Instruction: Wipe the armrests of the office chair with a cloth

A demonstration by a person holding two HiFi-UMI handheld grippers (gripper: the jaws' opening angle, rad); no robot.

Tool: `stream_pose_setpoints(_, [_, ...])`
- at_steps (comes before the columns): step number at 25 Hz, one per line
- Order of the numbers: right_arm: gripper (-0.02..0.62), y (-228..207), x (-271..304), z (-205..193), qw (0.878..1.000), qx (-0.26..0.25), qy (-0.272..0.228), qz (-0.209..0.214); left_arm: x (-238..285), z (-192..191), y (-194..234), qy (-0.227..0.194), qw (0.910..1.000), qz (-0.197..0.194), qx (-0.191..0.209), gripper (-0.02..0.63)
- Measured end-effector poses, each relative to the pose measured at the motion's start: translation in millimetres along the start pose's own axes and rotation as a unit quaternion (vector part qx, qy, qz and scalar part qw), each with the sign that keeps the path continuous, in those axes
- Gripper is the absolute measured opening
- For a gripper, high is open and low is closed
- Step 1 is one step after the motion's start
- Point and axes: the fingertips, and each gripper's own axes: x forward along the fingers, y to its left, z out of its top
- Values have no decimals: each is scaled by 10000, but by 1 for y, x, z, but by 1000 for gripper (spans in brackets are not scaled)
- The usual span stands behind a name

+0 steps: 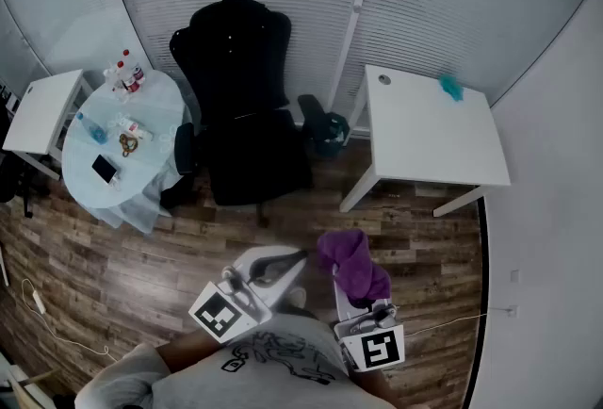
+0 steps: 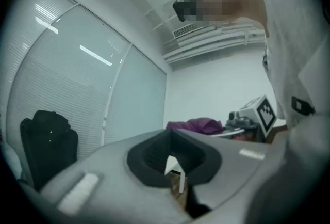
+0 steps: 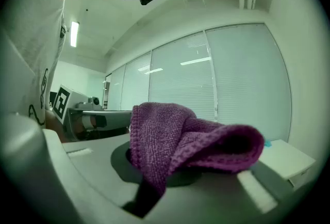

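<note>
Right gripper [image 1: 346,288] clamped on purple cloth [image 1: 352,258] (bunched, draped over the jaws); left gripper [image 1: 288,260] closed, empty. Black office chair [image 1: 243,115] stands at 12 o'clock, well apart from both

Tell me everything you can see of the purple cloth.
The cloth is purple, with a looped, towel-like weave and a stitched edge. It is bunched and folded, not spread. The right gripper is shut on one part; the rest droops over it. It hangs above the wooden floor, apart from the black chair.
</note>
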Motion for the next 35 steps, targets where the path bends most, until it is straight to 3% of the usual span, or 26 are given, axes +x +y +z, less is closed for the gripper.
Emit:
stream_pose_setpoints(7, [32,-16,-4,-1,9999,138,1,-14,14,-9,-4,150,9999,40,-18,2])
stream_pose_setpoints(23, [32,-67,-6,-7,9996,214,18,176,72,-22,-5,57,9998,109,-128,2])
stream_pose_setpoints(29, [32,-75,18,-11,9996,185,41,187,79,-27,21,60,9998,129,-173,2])
stream_pose_setpoints(35, [32,-96,71,-14,9996,242,47,171,99,-31,75,7,9997,52,-245,2])
